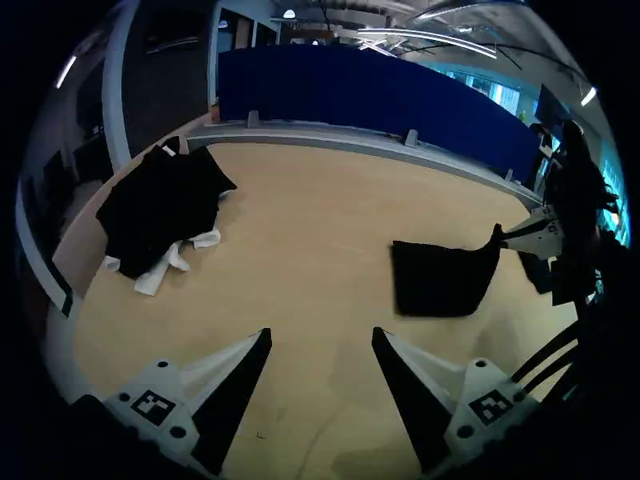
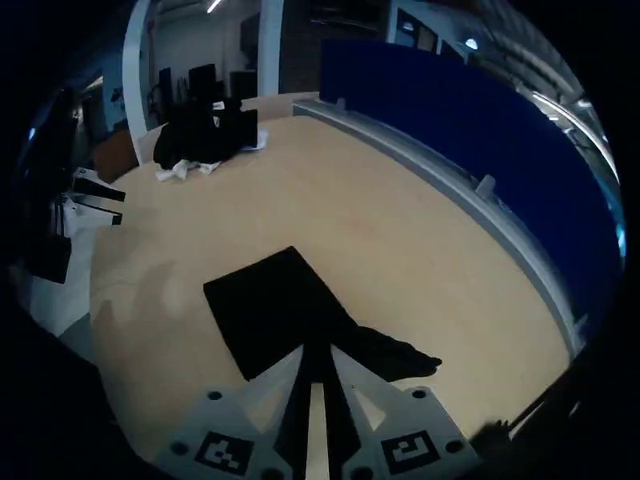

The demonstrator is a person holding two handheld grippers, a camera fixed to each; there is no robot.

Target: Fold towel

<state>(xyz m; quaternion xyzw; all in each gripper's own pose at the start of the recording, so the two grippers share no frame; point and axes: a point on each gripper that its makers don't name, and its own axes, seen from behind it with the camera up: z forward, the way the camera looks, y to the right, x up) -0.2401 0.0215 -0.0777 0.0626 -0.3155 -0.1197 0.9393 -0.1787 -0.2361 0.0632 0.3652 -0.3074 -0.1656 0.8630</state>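
We held the left gripper (image 1: 321, 330) above the pale wooden surface (image 1: 320, 208) with its two fingers wide apart and nothing between them. In the left gripper view the black towel (image 1: 438, 278) lay flat on the surface, ahead and to the right. One of its corners was drawn up off the wood to the tip of the right gripper (image 1: 500, 234), which reached in from the right edge.

In the right gripper view the right gripper (image 2: 318, 356) had its fingers drawn together, pinching that corner of the towel (image 2: 268, 308). The cloth spread forward and to the left from the fingertips as a dark rectangle, and a wrinkled flap trailed off to the right.

Well apart from the towel, near the far rim of the surface, sat a heap of dark cloth (image 1: 164, 204). White fabric showed under its edge, though in the dim light we could not tell how many pieces it held.

A blue partition (image 1: 376, 96) ran along the back of the surface
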